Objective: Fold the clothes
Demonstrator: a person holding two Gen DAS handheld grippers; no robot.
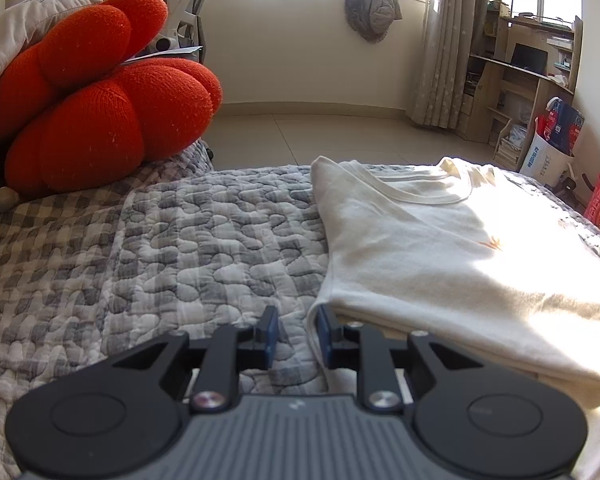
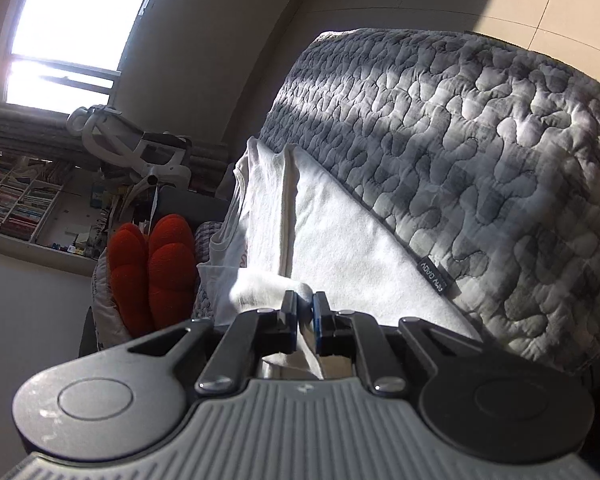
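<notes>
A: Lying on the quilt point(image 1: 204, 232), toward its right edge and far corner, is a cream shirt point(image 1: 440, 248), partly folded. An orange cushion point(image 1: 96, 92) sits at the far left corner.

B: And the grippers?

A: The left gripper point(image 1: 293, 332) is released, jaws apart over bare quilt just beside the shirt's near hem. The right gripper point(image 2: 305, 316) is clenched, grasping a fold of the shirt point(image 2: 284, 220).
</notes>
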